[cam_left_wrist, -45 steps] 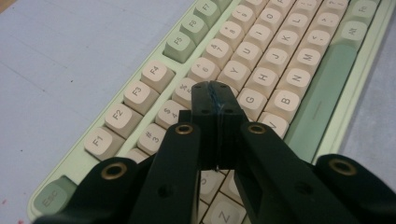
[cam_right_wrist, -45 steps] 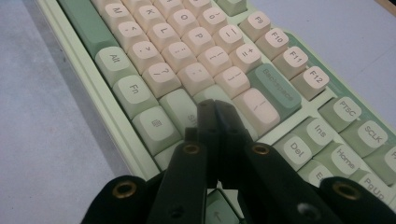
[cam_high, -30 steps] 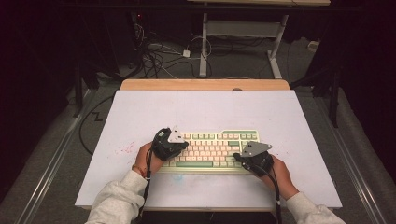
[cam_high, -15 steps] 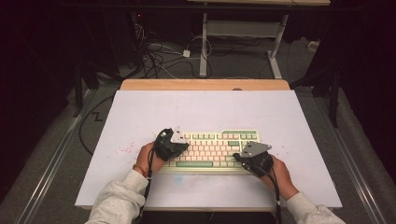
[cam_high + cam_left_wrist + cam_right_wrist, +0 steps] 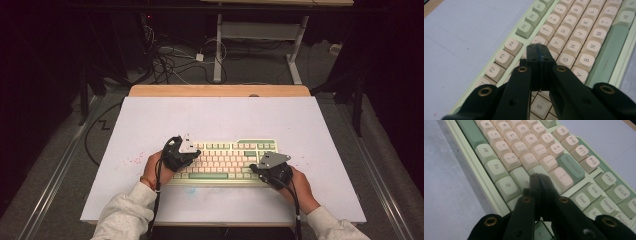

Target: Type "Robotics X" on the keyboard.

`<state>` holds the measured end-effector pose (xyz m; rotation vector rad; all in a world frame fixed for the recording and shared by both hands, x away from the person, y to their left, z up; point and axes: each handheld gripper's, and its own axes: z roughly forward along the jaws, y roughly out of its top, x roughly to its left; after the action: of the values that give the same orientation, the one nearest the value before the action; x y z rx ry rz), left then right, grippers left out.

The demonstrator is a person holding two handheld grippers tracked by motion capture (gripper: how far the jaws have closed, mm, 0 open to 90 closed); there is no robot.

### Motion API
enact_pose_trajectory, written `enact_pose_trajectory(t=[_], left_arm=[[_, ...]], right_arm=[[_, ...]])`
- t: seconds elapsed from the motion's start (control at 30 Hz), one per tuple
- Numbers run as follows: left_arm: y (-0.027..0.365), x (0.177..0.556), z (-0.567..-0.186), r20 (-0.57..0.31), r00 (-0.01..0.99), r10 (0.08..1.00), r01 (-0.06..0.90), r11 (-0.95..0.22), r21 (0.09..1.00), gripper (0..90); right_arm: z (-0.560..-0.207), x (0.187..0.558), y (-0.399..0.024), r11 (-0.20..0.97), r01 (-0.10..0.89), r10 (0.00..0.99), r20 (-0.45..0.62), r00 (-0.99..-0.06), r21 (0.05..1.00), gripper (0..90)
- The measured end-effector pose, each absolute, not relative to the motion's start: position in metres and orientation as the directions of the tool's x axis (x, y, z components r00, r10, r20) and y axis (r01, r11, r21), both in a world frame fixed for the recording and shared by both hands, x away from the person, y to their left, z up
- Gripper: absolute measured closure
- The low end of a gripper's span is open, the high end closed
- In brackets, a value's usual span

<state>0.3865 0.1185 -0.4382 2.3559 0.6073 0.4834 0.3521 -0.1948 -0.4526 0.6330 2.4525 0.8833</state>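
A pale green keyboard (image 5: 227, 161) with cream and green keys lies on the white table top (image 5: 220, 120), near its front edge. My left gripper (image 5: 186, 156) rests over the keyboard's left end, jaws shut with nothing between them; in the left gripper view its tips (image 5: 539, 51) hover over the cream letter keys (image 5: 571, 45) near the function row. My right gripper (image 5: 264, 169) sits over the keyboard's right end, also shut and empty. The right gripper view has its tips (image 5: 538, 178) above the green keys (image 5: 507, 186) beside the Backspace key (image 5: 571, 167).
The white table top has faint red specks (image 5: 132, 161) left of the keyboard and a wooden strip (image 5: 220, 90) along its far edge. Beyond it the floor holds tangled cables (image 5: 170, 60) and a white table frame (image 5: 220, 45). A person's light sleeves (image 5: 125, 215) enter from below.
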Motion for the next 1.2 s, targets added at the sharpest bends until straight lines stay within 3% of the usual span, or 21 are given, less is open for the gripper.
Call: enact_pose_trajectory(t=[0.6,1.2], left_arm=[[0.126,0.379,-0.426,0.192,0.812,0.551,0.271,-0.647,0.713,87.6],[0.138,0.368,-0.418,0.209,0.806,0.554,0.241,-0.629,0.739,87.6]], right_arm=[[-0.451,0.352,-0.195,0.692,0.264,0.554,-0.260,-0.791,0.672,90.0],[-0.434,0.345,-0.204,0.643,0.240,0.582,-0.260,-0.771,0.728,90.0]])
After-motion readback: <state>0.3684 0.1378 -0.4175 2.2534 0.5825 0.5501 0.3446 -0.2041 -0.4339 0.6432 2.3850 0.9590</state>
